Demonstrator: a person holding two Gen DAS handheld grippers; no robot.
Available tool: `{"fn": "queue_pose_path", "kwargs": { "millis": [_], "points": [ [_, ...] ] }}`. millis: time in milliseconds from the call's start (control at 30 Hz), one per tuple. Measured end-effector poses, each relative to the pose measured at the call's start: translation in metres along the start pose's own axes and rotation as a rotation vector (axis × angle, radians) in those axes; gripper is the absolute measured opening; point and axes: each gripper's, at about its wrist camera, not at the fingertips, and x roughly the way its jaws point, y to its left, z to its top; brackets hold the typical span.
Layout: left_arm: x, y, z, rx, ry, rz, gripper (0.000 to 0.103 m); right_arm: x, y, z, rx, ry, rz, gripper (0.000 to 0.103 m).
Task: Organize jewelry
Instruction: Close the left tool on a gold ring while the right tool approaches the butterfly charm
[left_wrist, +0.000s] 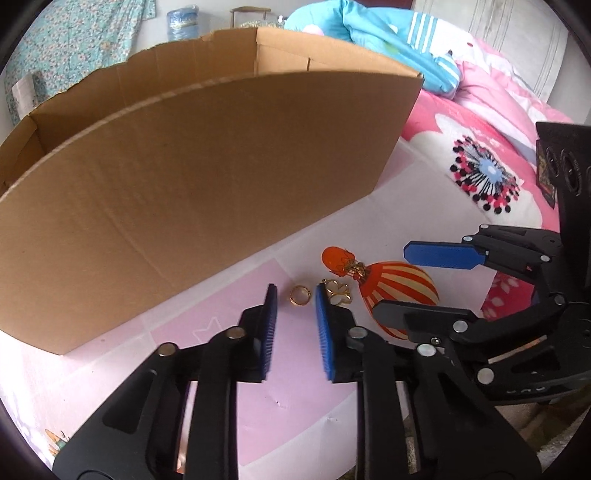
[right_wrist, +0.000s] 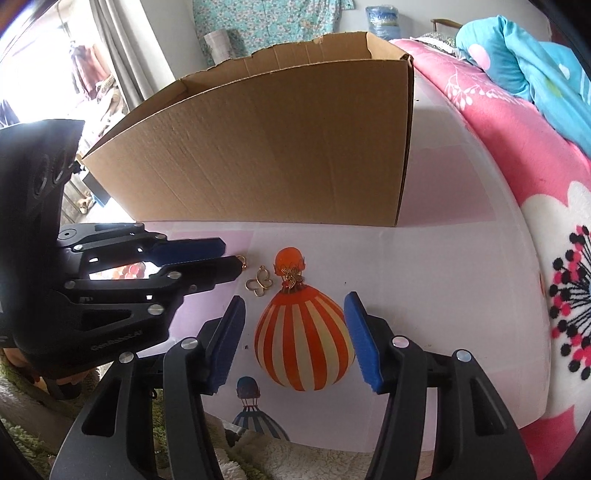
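A small gold ring (left_wrist: 300, 295) lies on the pink mat (left_wrist: 122, 369) between the blue fingertips of my left gripper (left_wrist: 296, 293); narrow gaps show on both sides, so the pads do not press it. Just right of it lies a gold butterfly pendant (left_wrist: 338, 293) (right_wrist: 260, 282). A second gold butterfly charm (right_wrist: 291, 277) rests on the neck of an orange-striped balloon (right_wrist: 303, 343) that looks printed on the mat. My right gripper (right_wrist: 295, 299) stands open astride that balloon, holding nothing. From the right wrist view, the left gripper (right_wrist: 232, 256) reaches in from the left, the ring (right_wrist: 242, 260) at its tip.
A large open cardboard box (left_wrist: 207, 177) (right_wrist: 266, 147) stands right behind the jewelry. Pink floral bedding (right_wrist: 517, 129) and a blue quilt (left_wrist: 369, 33) lie to the right. A blue balloon print (right_wrist: 251, 402) marks the mat's near edge.
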Motion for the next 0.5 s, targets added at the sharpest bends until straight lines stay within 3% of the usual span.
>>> {"fn": "queue_pose_path", "kwargs": {
  "millis": [267,367,500],
  "points": [
    [0.0036,-0.0071,0.0026,0.049,0.002,0.037,0.016,-0.0008,-0.0008,0.0,0.006,-0.007,0.005,0.054],
    [0.004,-0.0085,0.0024,0.065,-0.001,0.062,0.01,-0.0032,-0.0006,-0.0015,0.009,-0.012,0.004,0.054],
    [0.003,-0.0045,0.0018,0.053,-0.008,0.049,0.01,-0.0056,-0.0005,-0.0014,0.006,-0.02,0.002,0.052]
  ]
}}
